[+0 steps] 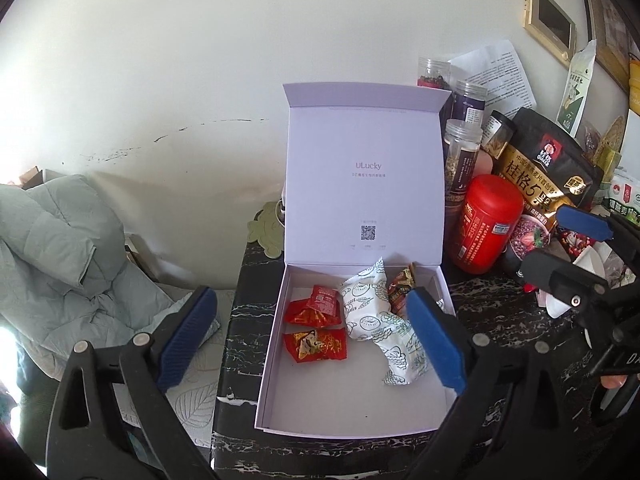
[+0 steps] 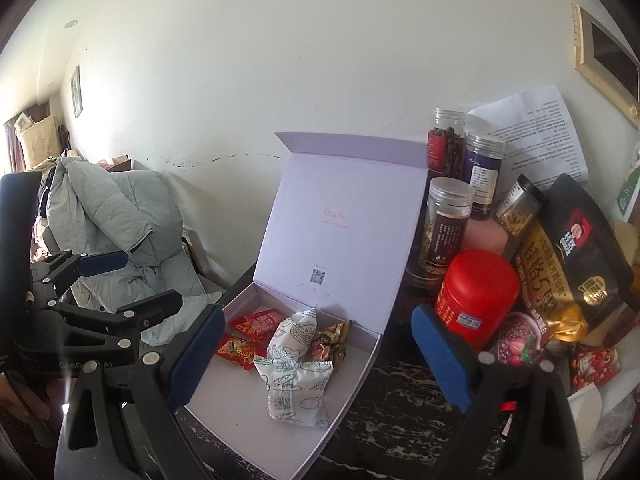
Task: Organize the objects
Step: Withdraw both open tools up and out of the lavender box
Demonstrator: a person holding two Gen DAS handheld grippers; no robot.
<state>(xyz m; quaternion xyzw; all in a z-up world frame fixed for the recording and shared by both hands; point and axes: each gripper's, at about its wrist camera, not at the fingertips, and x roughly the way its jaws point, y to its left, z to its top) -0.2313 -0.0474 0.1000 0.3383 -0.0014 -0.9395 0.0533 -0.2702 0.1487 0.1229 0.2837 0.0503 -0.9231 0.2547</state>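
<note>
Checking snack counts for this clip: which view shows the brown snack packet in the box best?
The right wrist view: the brown snack packet lies unobstructed beside the white patterned packets. In the left wrist view the packet is partly hidden behind the left hand-held gripper, whose blue finger pad overlaps it.

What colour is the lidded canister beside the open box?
Red canister, clearest in the right wrist view.
</note>
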